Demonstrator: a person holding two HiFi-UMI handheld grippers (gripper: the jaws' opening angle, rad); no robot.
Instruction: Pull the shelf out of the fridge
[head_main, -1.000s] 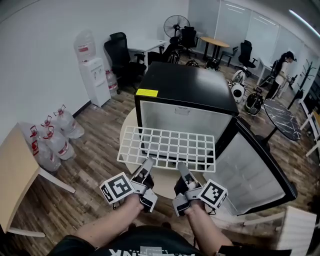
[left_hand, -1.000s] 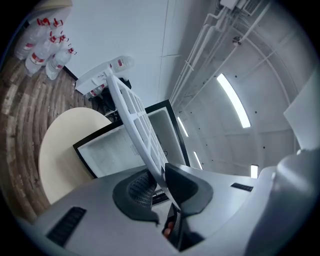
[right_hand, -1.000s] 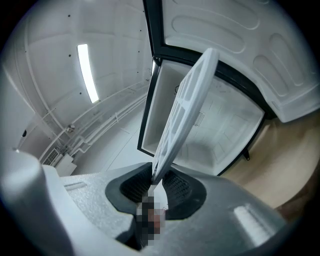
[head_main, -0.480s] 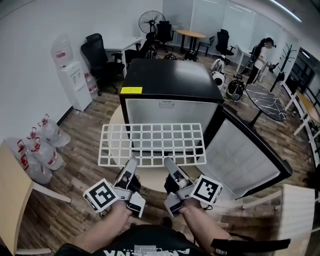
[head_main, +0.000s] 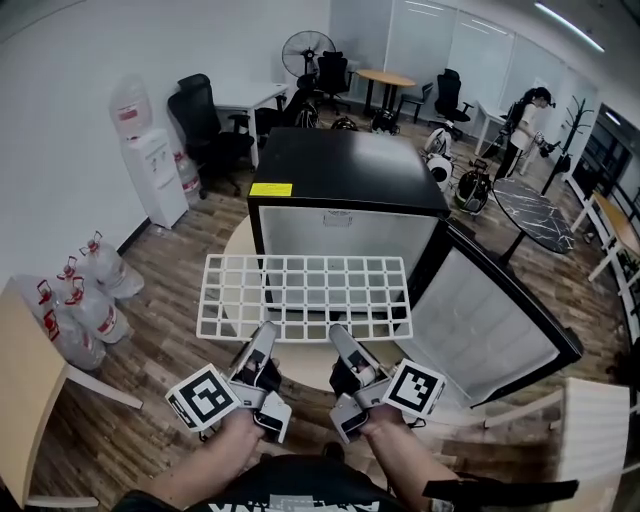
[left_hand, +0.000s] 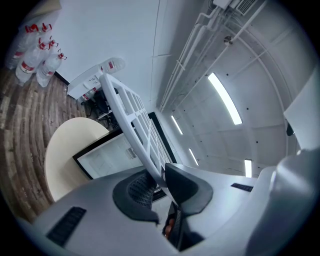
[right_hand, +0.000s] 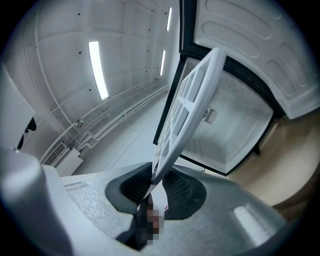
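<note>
Both devices are clenched on the shelf (head_main: 305, 297), a white lattice panel: the left gripper (head_main: 264, 338) takes its near edge left of centre and the right gripper (head_main: 337, 338) takes the same edge just right of centre. In each gripper view the dark ribbed fingers (left_hand: 136, 188) press on either face of the rim, with the panel standing edge-on between them. The shelf hangs roughly level in the air in front of the open fridge (head_main: 345, 172), above the round cream table (head_main: 236, 252) on which the fridge stands, and touches neither as far as can be seen. The fridge door (head_main: 492, 322) is swung wide to the right and tilts outward beside the shelf's right end. This is the nearest obstruction on that side. On the left, a light wooden table (head_main: 25, 365) and a cluster of clear water bottles (head_main: 85, 295) with red caps sit on the wood floor, well apart from the shelf. A water dispenser (head_main: 150, 165) carrying an inverted bottle stands against the wall, and an office chair (head_main: 205, 125) and a fan (head_main: 300, 48) stand behind the fridge. A person (head_main: 525, 115) stands far off at the right. The fridge cavity (right_hand: 227, 125) shows its white liner behind the lattice. A yellow label (head_main: 270, 189) sits on the top front corner.
</note>
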